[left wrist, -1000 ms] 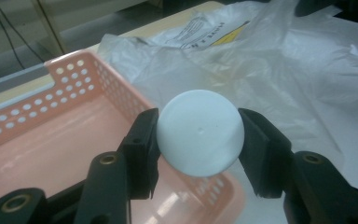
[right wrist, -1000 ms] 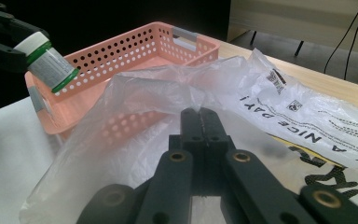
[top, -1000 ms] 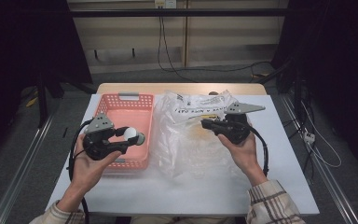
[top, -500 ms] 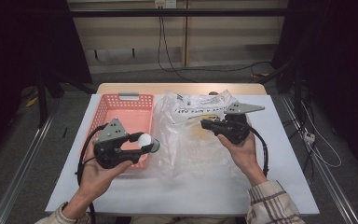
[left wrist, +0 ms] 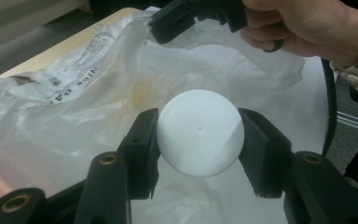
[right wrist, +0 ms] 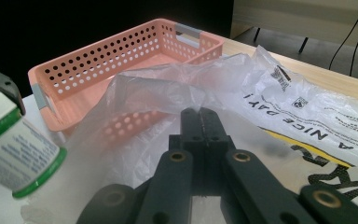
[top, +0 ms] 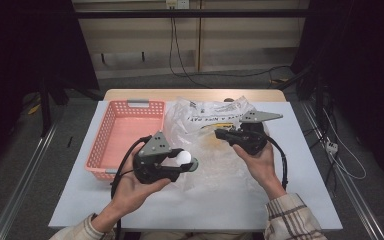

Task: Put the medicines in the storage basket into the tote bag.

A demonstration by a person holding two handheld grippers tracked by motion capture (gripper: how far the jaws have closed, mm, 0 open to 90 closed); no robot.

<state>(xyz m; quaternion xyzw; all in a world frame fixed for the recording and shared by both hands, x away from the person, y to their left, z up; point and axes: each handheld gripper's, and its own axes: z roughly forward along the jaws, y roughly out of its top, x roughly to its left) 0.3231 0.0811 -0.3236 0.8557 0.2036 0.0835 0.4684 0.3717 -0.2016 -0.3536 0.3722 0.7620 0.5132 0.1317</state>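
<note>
A white round bottle (left wrist: 200,133) with green bands and a printed label (right wrist: 16,151) sits between the jaws of my left gripper (top: 182,161), which is shut on it. It hovers at the left edge of a clear plastic bag (top: 215,165) lying on the white table. My right gripper (top: 221,134) is shut on the bag's upper film and holds it raised. In the right gripper view its closed jaws (right wrist: 204,122) pinch the thin plastic (right wrist: 279,102).
A pink perforated basket (top: 105,137) stands on the table to the left of the bag, its rim (right wrist: 121,46) close behind the bottle. The table's wooden far edge (top: 195,94) lies beyond. Cables trail from both grippers toward the person.
My left gripper has carried the bottle rightward, from over the basket to the left edge of the bag. The right gripper and the bag have stayed where they were.
</note>
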